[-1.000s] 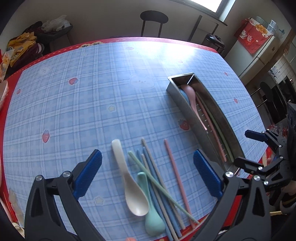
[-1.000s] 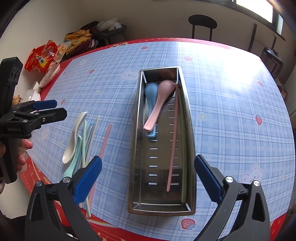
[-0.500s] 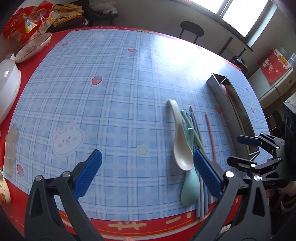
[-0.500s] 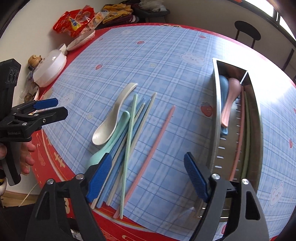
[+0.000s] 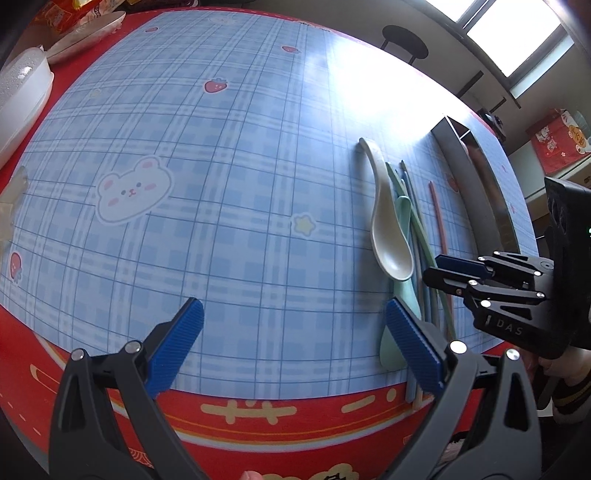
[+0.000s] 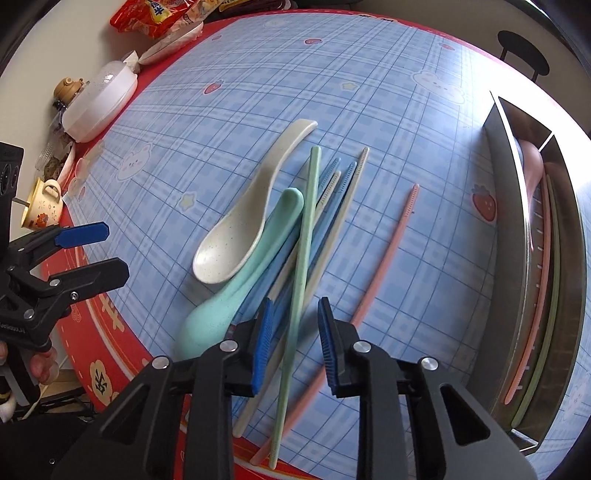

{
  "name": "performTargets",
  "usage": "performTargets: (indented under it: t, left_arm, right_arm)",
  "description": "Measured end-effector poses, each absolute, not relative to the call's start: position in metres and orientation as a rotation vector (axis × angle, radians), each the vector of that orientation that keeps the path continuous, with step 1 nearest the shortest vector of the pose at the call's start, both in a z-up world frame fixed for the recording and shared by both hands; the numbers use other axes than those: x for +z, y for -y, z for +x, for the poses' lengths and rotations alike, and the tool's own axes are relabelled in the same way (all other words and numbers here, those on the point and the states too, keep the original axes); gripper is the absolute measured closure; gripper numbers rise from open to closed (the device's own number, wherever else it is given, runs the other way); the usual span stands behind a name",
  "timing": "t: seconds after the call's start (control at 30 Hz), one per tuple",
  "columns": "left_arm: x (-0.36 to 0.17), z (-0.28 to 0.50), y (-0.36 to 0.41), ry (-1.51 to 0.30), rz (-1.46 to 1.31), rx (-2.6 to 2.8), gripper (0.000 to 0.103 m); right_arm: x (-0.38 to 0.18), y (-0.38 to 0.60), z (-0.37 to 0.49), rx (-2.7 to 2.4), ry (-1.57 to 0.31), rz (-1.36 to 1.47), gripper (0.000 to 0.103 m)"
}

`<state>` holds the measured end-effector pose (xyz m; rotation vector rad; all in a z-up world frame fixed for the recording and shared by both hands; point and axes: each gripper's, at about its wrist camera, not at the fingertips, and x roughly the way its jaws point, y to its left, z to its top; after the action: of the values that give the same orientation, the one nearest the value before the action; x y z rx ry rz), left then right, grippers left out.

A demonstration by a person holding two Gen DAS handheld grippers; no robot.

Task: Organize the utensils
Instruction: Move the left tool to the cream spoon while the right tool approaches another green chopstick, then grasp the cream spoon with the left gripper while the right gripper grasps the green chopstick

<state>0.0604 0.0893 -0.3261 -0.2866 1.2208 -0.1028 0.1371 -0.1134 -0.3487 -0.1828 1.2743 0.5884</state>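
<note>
A pile of utensils lies near the table's front edge: a cream spoon (image 6: 243, 229), a mint spoon (image 6: 240, 284), a green chopstick (image 6: 301, 273), blue and beige chopsticks (image 6: 332, 206), and a pink chopstick (image 6: 384, 258) apart to the right. My right gripper (image 6: 295, 332) is partly closed, its pads either side of the green chopstick, not clamped. My left gripper (image 5: 291, 343) is open and empty over bare cloth left of the pile. The cream spoon (image 5: 388, 221) also shows in the left wrist view. The steel tray (image 6: 513, 236) holds a pink spoon and chopsticks.
A white lidded container (image 6: 99, 103), a cup (image 6: 42, 203), a small teapot (image 6: 68, 86) and snack bags (image 6: 155, 14) stand along the table's left edge. A black stool (image 5: 404, 37) stands beyond the far edge.
My right gripper has moved down over the pile and narrowed around the green chopstick. My left gripper has swung left and lower, away from the utensils.
</note>
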Motion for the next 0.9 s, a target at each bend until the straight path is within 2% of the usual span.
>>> performTargets:
  t: [0.23, 0.43, 0.57, 0.83, 0.9]
  left_arm:
    - [-0.328, 0.062, -0.071, -1.227, -0.263, -0.131, 0.006]
    - [-0.328, 0.069, -0.046, -1.232, -0.207, -0.154, 0.008]
    - [-0.329, 0.078, -0.042, -1.236, -0.216, -0.149, 0.02]
    - [-0.332, 0.127, -0.051, -1.215, -0.359, -0.152, 0.036]
    - [-0.335, 0.14, -0.053, -1.211, -0.404, -0.161, 0.044]
  right_arm:
    - [-0.349, 0.117, 0.14, 0.595, -1.275, -0.142, 0.096]
    - [-0.348, 0.132, 0.137, 0.581, -1.279, -0.091, 0.097]
    - [-0.347, 0.14, 0.135, 0.564, -1.274, -0.068, 0.097]
    - [-0.346, 0.152, 0.138, 0.546, -1.256, -0.035, 0.097]
    - [-0.345, 0.153, 0.137, 0.546, -1.255, -0.036, 0.097]
